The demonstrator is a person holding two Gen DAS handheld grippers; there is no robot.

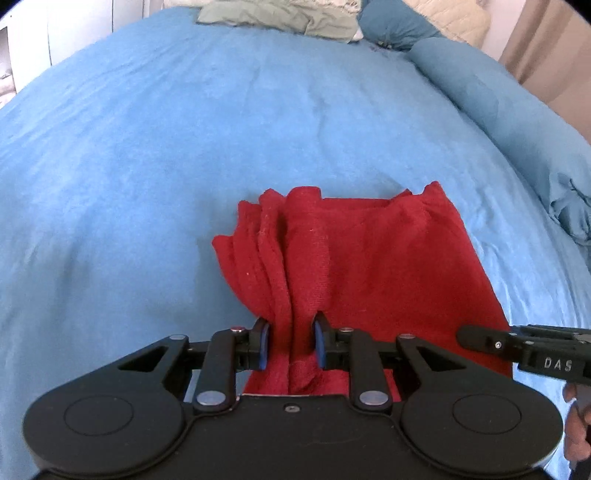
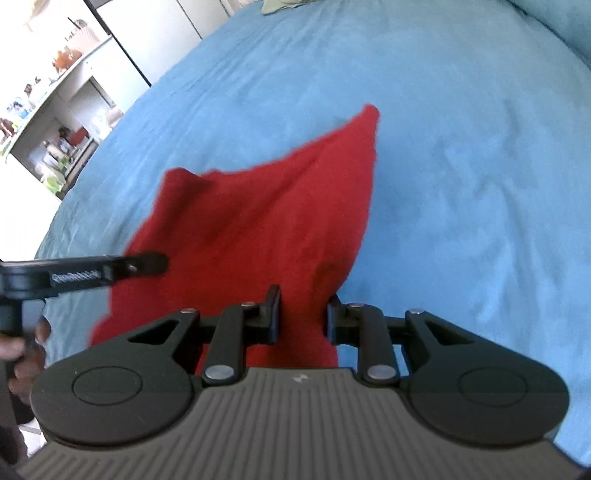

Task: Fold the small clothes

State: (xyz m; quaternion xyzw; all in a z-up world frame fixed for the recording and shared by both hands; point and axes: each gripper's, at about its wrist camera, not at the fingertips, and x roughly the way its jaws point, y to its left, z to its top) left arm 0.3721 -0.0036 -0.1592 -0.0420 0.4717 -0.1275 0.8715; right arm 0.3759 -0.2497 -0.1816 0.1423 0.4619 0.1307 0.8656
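A red cloth [image 1: 369, 266] lies on the blue bedspread [image 1: 147, 147]. My left gripper [image 1: 291, 343] is shut on the cloth's near left edge, where the fabric bunches into vertical folds between the blue pads. My right gripper [image 2: 302, 319] is shut on the cloth's near right edge [image 2: 258, 229]. The cloth hangs stretched between the two grippers, its far end trailing toward the bed. The right gripper shows at the right edge of the left wrist view [image 1: 524, 349], and the left gripper shows at the left of the right wrist view [image 2: 92, 275].
A pile of pale green and cream clothes [image 1: 288, 14] lies at the far end of the bed. Blue pillows [image 1: 498, 92] run along the right side. White shelves with small items [image 2: 55, 122] stand left of the bed.
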